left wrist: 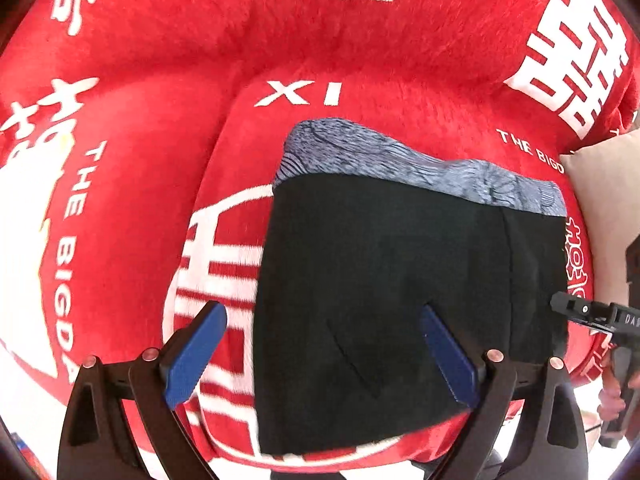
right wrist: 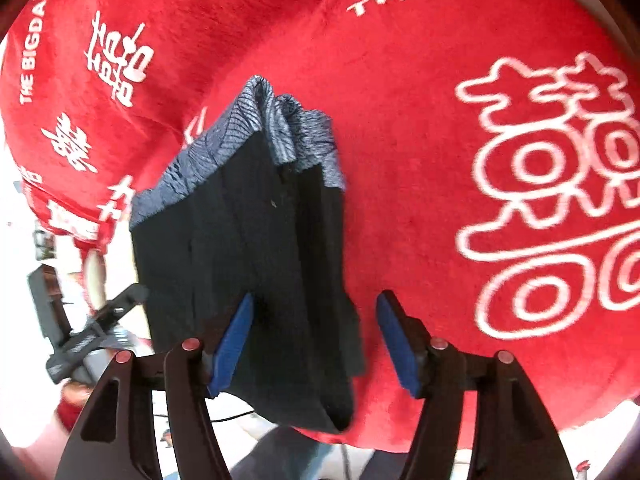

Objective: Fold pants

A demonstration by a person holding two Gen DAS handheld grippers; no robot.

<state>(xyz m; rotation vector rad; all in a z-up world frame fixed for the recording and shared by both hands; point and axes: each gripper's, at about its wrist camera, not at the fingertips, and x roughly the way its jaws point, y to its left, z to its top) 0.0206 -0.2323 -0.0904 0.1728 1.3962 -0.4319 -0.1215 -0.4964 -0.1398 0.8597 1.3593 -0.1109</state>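
Folded pants point(left wrist: 384, 288) on blanket point(left wrist: 160, 120), cushion point(left wrist: 600, 200) at right edge

Red plush blanket point(left wrist: 168, 128) with white lettering, folded black pants point(left wrist: 384, 280) on top.

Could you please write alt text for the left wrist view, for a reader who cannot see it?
Folded black pants with a grey-blue patterned band along the far edge lie on a red plush blanket printed with white characters. The left gripper is open, its blue-padded fingers above the pants' near left corner. The right gripper pokes in at right.
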